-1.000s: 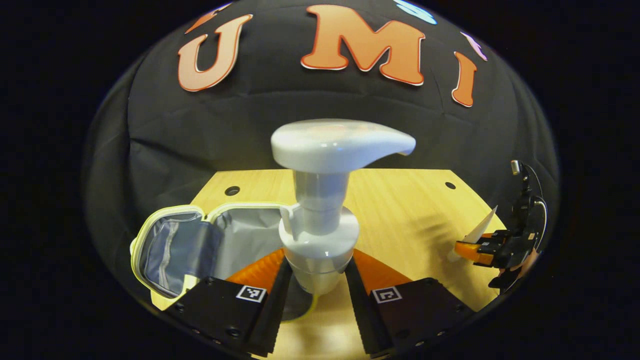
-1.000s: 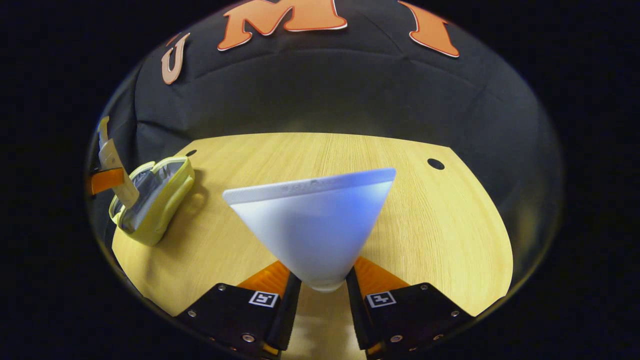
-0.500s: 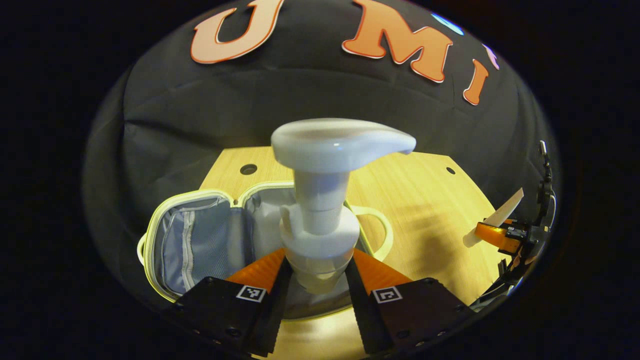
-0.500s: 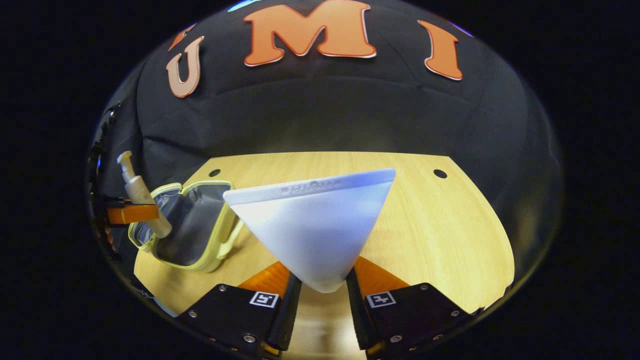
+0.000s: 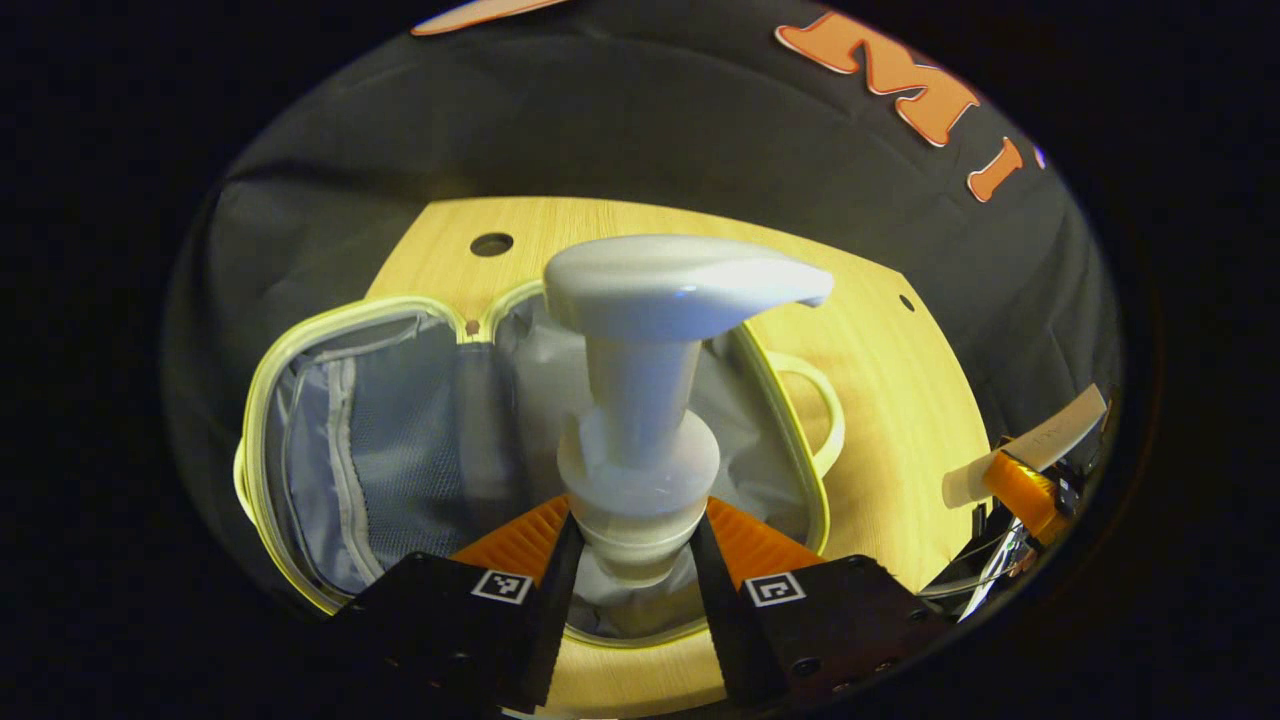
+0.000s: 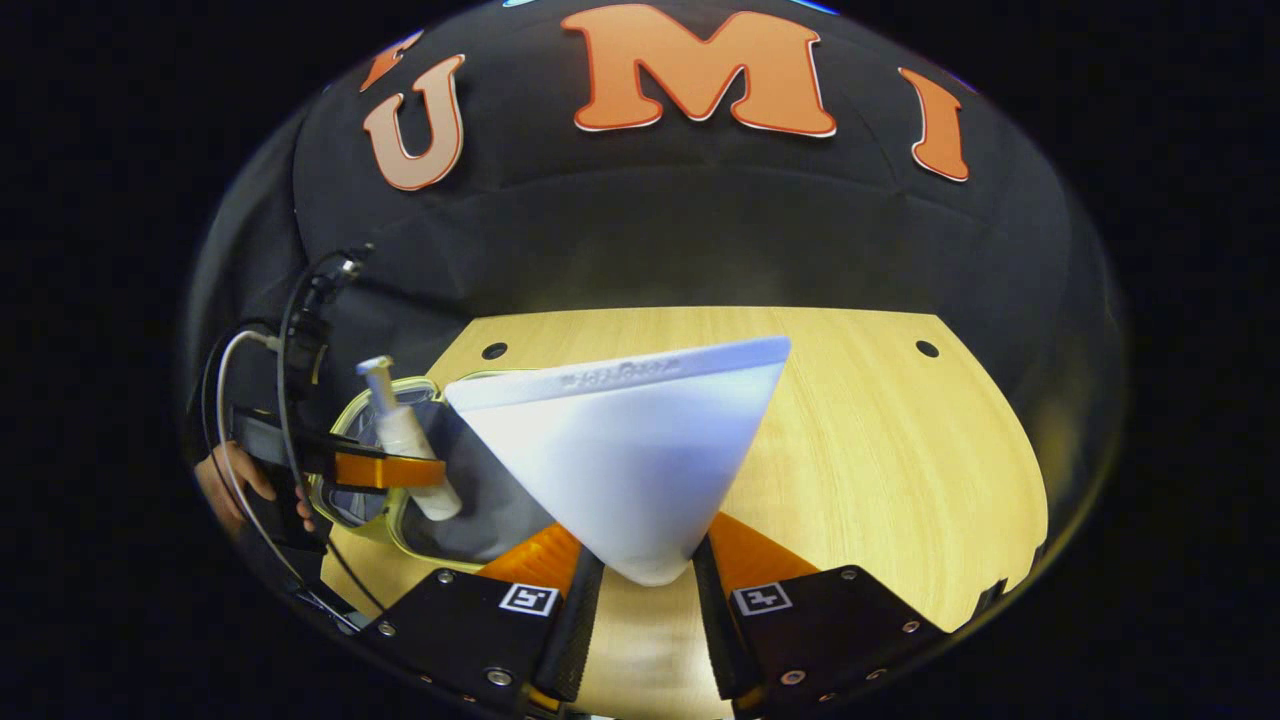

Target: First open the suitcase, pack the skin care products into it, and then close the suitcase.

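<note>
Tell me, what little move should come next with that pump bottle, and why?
Probably lower it and let go. The left gripper is shut on the pump bottle, held over the open suitcase, so it likely only needs setting inside. The right gripper holds the white tube beside it.

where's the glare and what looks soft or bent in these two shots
Left gripper view: a small highlight on the pump head, which looks sharp; the suitcase rim bows with fisheye, and the edges fall dark. Right gripper view: the tube close to the lens looks soft with a bluish sheen, the table edge curves, and light pools on the wood between the fingers.
</note>
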### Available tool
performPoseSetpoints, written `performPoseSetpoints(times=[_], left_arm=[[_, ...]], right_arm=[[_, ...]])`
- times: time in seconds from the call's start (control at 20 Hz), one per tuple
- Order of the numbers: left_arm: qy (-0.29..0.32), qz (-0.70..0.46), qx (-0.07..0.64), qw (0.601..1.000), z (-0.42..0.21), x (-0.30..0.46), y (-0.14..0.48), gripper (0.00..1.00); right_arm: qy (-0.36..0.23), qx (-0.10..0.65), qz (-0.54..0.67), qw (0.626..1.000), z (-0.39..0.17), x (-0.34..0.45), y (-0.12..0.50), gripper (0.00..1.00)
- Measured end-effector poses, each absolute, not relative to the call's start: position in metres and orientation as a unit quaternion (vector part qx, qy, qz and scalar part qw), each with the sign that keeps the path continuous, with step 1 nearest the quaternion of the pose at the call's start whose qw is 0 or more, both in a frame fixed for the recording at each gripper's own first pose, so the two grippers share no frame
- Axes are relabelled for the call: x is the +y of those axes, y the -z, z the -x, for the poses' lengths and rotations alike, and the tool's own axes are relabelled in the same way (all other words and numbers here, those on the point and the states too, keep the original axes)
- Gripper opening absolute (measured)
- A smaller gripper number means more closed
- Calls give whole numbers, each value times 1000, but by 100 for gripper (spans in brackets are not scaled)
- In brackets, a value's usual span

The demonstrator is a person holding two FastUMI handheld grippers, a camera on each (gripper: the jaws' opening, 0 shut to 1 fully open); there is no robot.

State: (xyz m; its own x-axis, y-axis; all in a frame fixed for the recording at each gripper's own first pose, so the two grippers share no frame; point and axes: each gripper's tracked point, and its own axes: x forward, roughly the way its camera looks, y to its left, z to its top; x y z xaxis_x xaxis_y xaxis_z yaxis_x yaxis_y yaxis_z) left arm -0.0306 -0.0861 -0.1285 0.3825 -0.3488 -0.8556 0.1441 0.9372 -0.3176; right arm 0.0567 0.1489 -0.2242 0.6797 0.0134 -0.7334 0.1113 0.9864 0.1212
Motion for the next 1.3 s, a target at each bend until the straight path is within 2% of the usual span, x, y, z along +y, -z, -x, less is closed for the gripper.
performPoseSetpoints(times=[0.2,0.25,0.3,0.65,0.8,0.95,1.1,1.15,1.2,1.3], left_arm=[[141,87,586,793,32,-83,152,61],[139,83,599,784,32,-83,157,65],[144,88,603,779,30,-88,156,63],[121,86,631,761,13,-98,183,64],[111,80,601,787,2,-95,169,68],[102,70,571,811,0,-94,151,85],[85,64,546,831,10,-86,131,88],[79,62,537,837,14,-81,123,93],[69,58,529,844,18,-73,113,89],[50,52,514,855,27,-57,94,89]], right_arm=[[20,424,-98,900,-59,177,228,49],[17,429,-100,898,-61,182,230,46],[13,436,-103,894,-62,187,232,49],[-6,454,-128,882,-89,207,241,49],[-23,467,-133,874,-97,213,252,49],[-38,477,-145,866,-112,218,263,49],[-64,488,-138,860,-124,228,273,49],[-74,492,-138,856,-124,234,276,49],[-82,500,-142,850,-126,239,280,49],[-96,512,-154,840,-129,248,287,49]])
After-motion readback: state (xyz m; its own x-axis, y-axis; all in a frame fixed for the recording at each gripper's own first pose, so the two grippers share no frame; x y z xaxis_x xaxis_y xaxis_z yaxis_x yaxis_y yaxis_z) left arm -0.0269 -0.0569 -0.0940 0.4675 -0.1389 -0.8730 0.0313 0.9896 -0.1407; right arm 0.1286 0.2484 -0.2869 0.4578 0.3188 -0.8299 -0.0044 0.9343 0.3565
